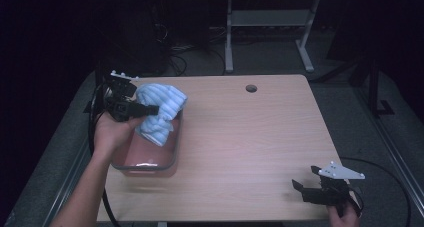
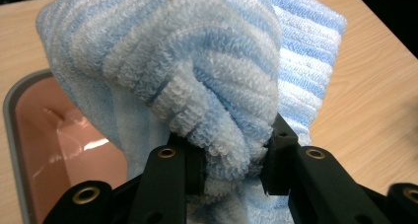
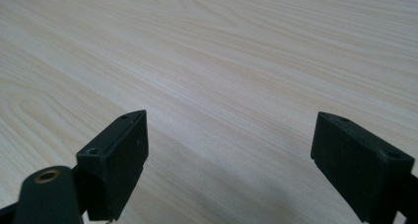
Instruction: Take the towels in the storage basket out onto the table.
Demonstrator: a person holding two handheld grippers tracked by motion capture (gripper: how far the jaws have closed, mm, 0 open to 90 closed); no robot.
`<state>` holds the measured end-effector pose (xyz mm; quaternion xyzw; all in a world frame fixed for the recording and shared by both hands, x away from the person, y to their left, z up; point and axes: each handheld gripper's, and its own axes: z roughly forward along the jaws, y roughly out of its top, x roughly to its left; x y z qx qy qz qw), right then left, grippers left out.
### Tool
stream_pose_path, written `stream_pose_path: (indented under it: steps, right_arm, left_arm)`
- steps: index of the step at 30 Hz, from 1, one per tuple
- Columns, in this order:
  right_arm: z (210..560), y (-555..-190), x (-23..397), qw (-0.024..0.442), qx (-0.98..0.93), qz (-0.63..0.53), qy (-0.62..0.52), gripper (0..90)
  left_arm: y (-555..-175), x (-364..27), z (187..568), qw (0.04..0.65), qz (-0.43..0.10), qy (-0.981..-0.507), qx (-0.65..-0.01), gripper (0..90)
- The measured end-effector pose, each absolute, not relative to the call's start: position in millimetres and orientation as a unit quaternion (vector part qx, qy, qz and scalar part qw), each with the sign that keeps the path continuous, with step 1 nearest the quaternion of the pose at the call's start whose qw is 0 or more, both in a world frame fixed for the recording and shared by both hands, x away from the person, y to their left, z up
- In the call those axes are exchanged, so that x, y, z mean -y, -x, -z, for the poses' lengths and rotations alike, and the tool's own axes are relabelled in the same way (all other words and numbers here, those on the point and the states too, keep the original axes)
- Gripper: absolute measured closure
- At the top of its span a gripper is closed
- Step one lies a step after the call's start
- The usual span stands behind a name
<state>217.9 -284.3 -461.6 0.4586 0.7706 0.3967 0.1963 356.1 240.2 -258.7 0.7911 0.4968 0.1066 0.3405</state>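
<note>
One blue striped towel (image 1: 161, 108), pinched in the left gripper (image 1: 150, 109), hanging over one pink tub (image 1: 150, 159) at 9 o'clock. Right gripper (image 1: 299, 186) at 5 o'clock on the table (image 1: 250, 137), jaws wide apart, holding nothing.

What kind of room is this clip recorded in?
Probably a lab or office workspace: a light wooden desk with a cable hole, cables on the carpeted floor, and a second desk's metal legs behind. The surroundings are dark.
</note>
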Motion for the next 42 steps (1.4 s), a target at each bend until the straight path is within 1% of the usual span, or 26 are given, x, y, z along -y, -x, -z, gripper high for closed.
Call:
stream_pose_path:
  steps: [6,17,42]
  right_arm:
    - [460.9,-217.4,285.2,0.197,-0.772,-0.397,-0.456,13.8]
    - [458.9,-216.6,287.6,0.200,-0.771,-0.400,-0.453,13.7]
    - [458.8,-216.8,291.3,0.195,-0.762,-0.409,-0.463,13.7]
  left_arm:
    - [-358.9,-222.9,249.1,0.344,-0.108,-0.797,-0.484,68.6]
    - [-363.9,-192.7,240.1,0.358,-0.094,-0.808,-0.459,68.6]
    - [-387.0,-121.8,259.5,0.351,-0.060,-0.836,-0.418,68.6]
